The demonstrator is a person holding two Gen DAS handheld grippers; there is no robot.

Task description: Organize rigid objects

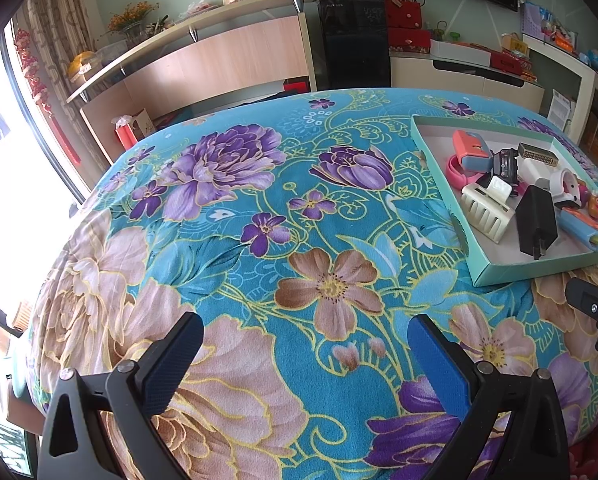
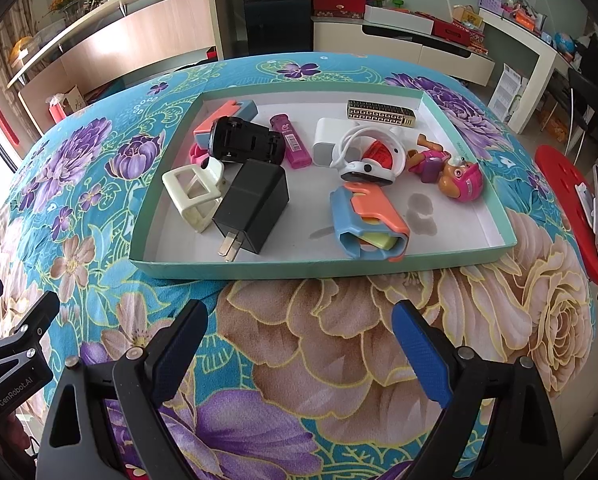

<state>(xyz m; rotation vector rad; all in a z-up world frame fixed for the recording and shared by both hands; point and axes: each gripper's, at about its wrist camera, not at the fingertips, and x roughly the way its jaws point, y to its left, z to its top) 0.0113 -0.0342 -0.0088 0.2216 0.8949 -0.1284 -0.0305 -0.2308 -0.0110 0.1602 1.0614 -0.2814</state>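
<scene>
A shallow teal tray (image 2: 259, 270) (image 1: 539, 270) on the flowered cloth holds several small objects: a black plug adapter (image 2: 255, 204) (image 1: 535, 220), a cream hair claw (image 2: 193, 196) (image 1: 485, 210), a black toy car (image 2: 245, 140), a pink lighter (image 2: 293, 142), a blue and orange case (image 2: 369, 220), a white ring-shaped gadget (image 2: 369, 156), a pup figure (image 2: 453, 168) and a gold patterned bar (image 2: 381, 114). My right gripper (image 2: 299, 340) is open and empty, just in front of the tray. My left gripper (image 1: 305, 344) is open and empty over bare cloth, left of the tray.
A red stool (image 2: 571, 208) with a phone on it stands to the right of the table. Shelves, a black dispenser (image 1: 353, 40) and cabinets line the far wall. The left gripper's body shows at the left edge of the right wrist view (image 2: 15, 344).
</scene>
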